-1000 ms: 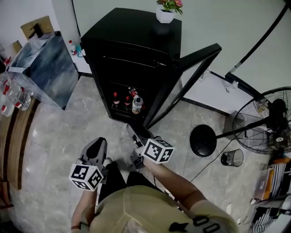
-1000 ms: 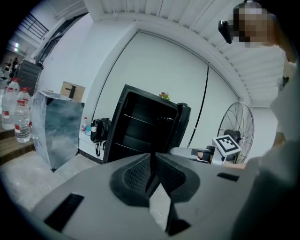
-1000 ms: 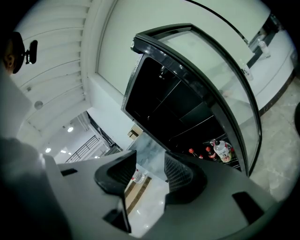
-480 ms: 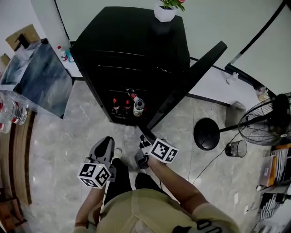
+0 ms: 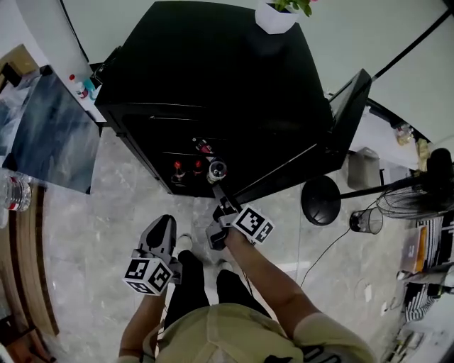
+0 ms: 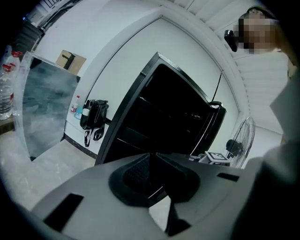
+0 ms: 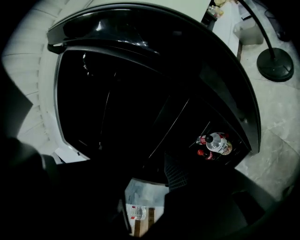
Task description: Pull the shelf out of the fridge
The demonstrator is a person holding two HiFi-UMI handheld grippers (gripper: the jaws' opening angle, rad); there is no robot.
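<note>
Shelf [image 5: 191, 118]: sits inside the open black fridge [image 5: 213, 64], in the upper middle of the head view, and shows only as a thin pale front edge. Runs left to right across that frame, long axis level with the fridge front, edge facing the bottom of the frame. Slants from lower left to upper right in the right gripper view [image 7: 171, 127], deep in the dark interior.

Bottles [image 5: 206, 168]: stand below it on the fridge's lowest level, red caps beside one clear cap.

Right gripper [image 5: 215, 191]: points up the frame at the fridge's bottom opening, tip close under the clear-capped bottle; contact impossible to judge. Rides on a bare forearm reaching from the lower right corner to the centre, marker cube turned right. Too dark in its own view [image 7: 164, 185] to tell whether the tongs are together or apart.

Left gripper [image 5: 165, 221]: hangs lower and further left, over the pale marble floor [image 5: 92, 234], well short of the fridge, pointing up the frame. Tongs pressed together on nothing in its own view [image 6: 151, 161].

Door [image 5: 344, 127]: stands swung open at the right of the fridge.

White plant pot [image 5: 275, 17]: sits on the fridge top at the upper edge.

Fan [image 5: 425, 191], round black base [image 5: 320, 200] and small bin [image 5: 365, 221]: stand at the right.

Blue-grey panel [image 5: 50, 135]: leans at the left.
</note>
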